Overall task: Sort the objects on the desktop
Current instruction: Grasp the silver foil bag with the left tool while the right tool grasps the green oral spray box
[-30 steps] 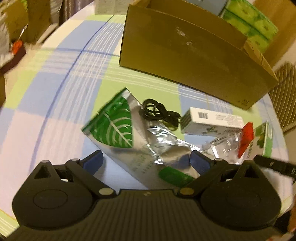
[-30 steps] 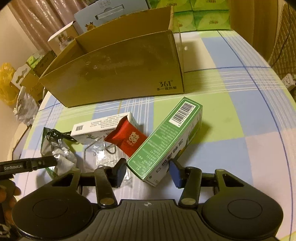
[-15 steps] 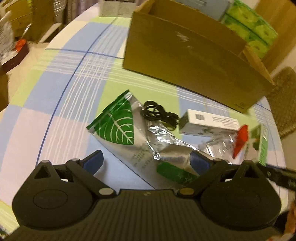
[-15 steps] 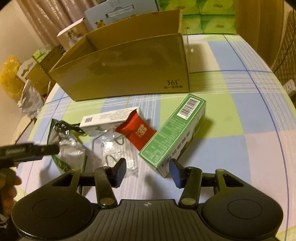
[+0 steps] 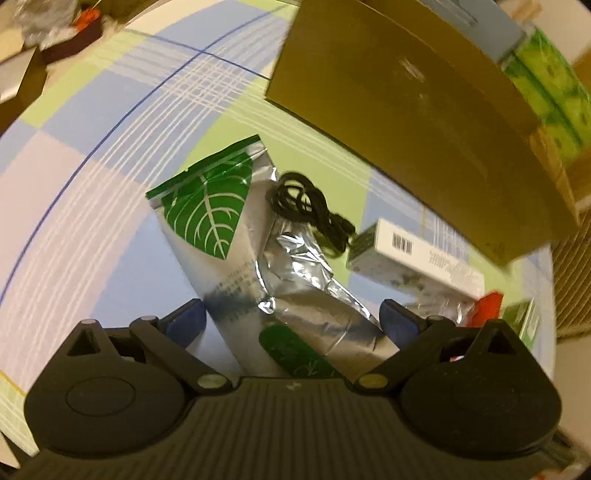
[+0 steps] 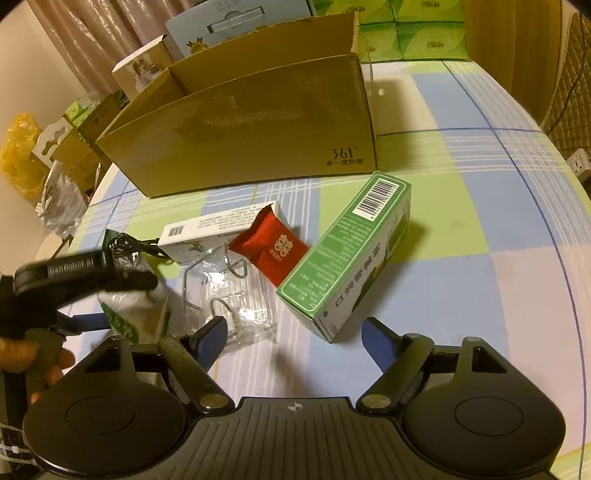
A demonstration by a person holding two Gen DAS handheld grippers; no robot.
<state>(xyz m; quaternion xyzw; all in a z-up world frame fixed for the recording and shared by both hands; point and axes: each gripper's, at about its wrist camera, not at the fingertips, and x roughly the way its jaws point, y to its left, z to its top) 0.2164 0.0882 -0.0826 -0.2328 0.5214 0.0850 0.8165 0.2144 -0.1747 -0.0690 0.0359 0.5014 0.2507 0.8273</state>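
Note:
A silver foil pouch with a green leaf print lies on the checked tablecloth between the wide-open jaws of my left gripper, which is low over it. A coiled black cable rests on the pouch's far edge. Beyond it lie a white carton, a red packet, a clear plastic bag and a green box. My right gripper is open and empty, just short of the green box's near end. The left gripper shows at the left of the right wrist view.
An open brown cardboard box stands behind the objects. Green tissue packs and other boxes sit behind it. The round table's edge curves at the right, with a chair and wall socket beyond.
My left gripper has moved forward and down over the foil pouch. My right gripper has opened wider and drawn back slightly from the green box.

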